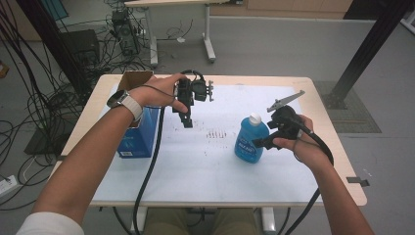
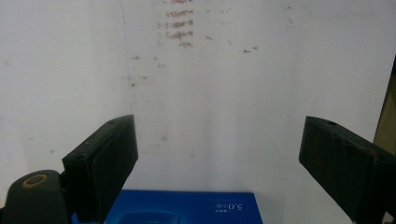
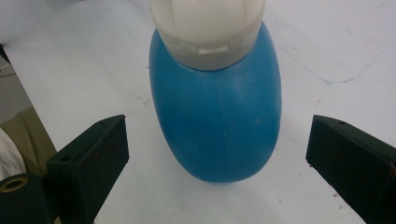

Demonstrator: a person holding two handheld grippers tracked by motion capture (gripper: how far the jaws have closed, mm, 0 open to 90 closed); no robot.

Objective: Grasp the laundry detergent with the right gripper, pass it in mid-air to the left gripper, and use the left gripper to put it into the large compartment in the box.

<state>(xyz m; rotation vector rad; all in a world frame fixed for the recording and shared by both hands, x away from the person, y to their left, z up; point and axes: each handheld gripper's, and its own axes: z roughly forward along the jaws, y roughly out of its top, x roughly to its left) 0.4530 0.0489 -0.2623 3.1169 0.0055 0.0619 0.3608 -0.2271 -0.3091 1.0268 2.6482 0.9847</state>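
While the person sits at the table (image 1: 337,161), the right gripper (image 1: 262,143) hangs just beside a blue bottle (image 1: 251,139) with a white cap (image 1: 255,119). In the right gripper view, the bottle (image 3: 217,116) stands up between the two black jaws, but the jaws are spread wide and do not touch it. There is bare table on both sides of the bottle. The bottle stands on the white sheet (image 1: 195,161), toward the right side of the table, close to the person's right hand (image 1: 298,144). The left gripper (image 1: 187,122) is held over the table farther back on the left, well apart from the bottle. Its jaws are spread wide too, with nothing between them. A blue box (image 1: 142,134) sits on the left, under the left arm. Its edge (image 2: 187,207) shows low in the left gripper view.
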